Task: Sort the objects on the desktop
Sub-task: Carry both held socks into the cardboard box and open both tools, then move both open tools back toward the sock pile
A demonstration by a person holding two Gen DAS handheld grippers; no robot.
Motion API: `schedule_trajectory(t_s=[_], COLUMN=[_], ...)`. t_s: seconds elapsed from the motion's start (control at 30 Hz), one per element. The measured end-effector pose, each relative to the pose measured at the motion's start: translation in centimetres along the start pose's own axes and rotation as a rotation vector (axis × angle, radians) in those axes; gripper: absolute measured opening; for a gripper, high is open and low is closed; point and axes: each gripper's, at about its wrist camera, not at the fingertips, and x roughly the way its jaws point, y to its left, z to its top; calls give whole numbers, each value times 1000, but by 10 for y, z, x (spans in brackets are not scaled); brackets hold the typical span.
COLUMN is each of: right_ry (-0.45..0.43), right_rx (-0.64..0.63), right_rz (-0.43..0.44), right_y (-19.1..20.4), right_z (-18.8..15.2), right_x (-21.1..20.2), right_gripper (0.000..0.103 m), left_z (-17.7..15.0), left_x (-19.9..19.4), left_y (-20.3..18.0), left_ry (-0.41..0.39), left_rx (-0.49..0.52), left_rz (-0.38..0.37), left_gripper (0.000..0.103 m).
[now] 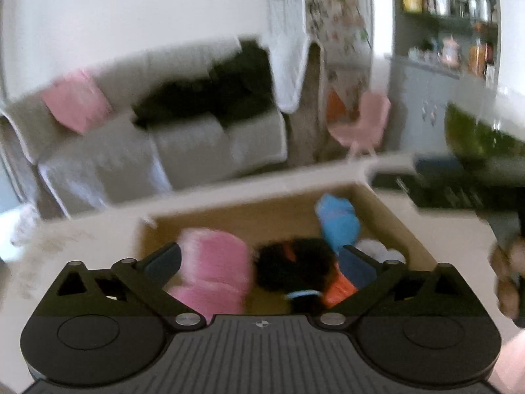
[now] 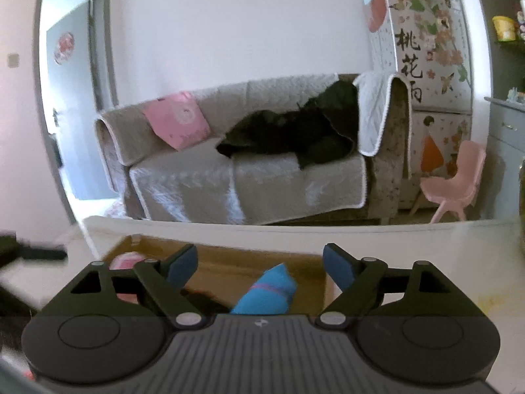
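Note:
A cardboard box [image 1: 393, 216] sits on the white table. In it lie a pink fluffy item [image 1: 213, 272], a black fuzzy item [image 1: 288, 266], a blue rolled cloth [image 1: 338, 223], an orange piece [image 1: 339, 290] and something white [image 1: 377, 249]. My left gripper [image 1: 259, 262] is open and empty, hovering above the box. The view is blurred. My right gripper [image 2: 261, 266] is open and empty, over the same box [image 2: 229, 262]. The blue cloth [image 2: 265, 292] lies between its fingers' line of sight, and the pink item [image 2: 124, 261] is at the left.
A white table [image 2: 426, 246] holds the box. Dark objects [image 1: 443, 184] lie on the table to the right of the box in the left wrist view. A grey sofa [image 2: 246, 170], a pink chair [image 2: 452, 177] and a decorated cabinet [image 2: 426, 65] stand beyond the table.

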Motion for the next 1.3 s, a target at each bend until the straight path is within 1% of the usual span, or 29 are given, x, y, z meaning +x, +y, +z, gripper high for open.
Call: schedule_trajectory(t_s=[0.07,0.13,0.17,0.27,0.3,0.33,0.4,0.43,0.47,0.53,0.57,0.67,0.7,0.73,0.83,0.9,0.97,1.03,1.17,1.23,1.3], right_ry=[9,23,39,78,91,107,136,143,151,166,180,197,202,204,219,223,222,226,216,230,252], right_rx=[-13,-50,-68,-125,-129,-127,-123,-121,-117,-101,-94,-99,-105,-107,-103,-93,-89,-85,-90,-81,-62], right_rz=[26,49,68,98,102,106,113,115,121,130,134,154,154,154,155,161,165,164,181,191,191], right_y=[8,20,26,41,44,46,48,49,51,51,52,54,55,56,55,53,53,54,56,55,53], right_z=[-9,-19,-25,-46,-52,-56,-60,-61,-64,-66,-66,-76,-76,-80,-83,-84,-83,-83,-82,-84,-85], right_x=[-14,-25,-28,-35,-35,-34,-27,-25,-23,-16,-10,-9,-5,-9,-8,-7,-8,-9,-15,-13,-10], right_gripper=[83,83,83,83,83,83,83,83,83,79,78,77,77,77,77,79,80,79,78,76,74], left_z=[-7,-23,-32,-62,-73,-85,-102,-109,-113,-116,-118,-124,-126,-129,-134,-137,-138,-138,-140,-141,-142], left_x=[-26,-47,-54,-67,-68,-69,-68,-67,-63,-54,-51,-43,-42,-42,-38,-33,-26,-21,-15,-12,-11], left_y=[17,36,45,62,68,76,89,96,101,109,111,111,109,106,94,90,89,93,97,98,99], left_ry=[-35,-49,-39,-9,6,36,72,77,78,87,78,84,80,77,64,69,90,109,132,148,149], left_rx=[-11,-32,-29,37,40,26,-18,-42,-53,-72,-72,-20,10,47,137,168,167,139,103,92,91], left_rz=[55,80,92,184,206,212,208,205,201,196,195,195,198,194,167,148,124,104,99,72,60], left_gripper=[103,103,103,103,103,103,103,103,103,103,103,102,102,102,102,102,102,102,102,102,102])
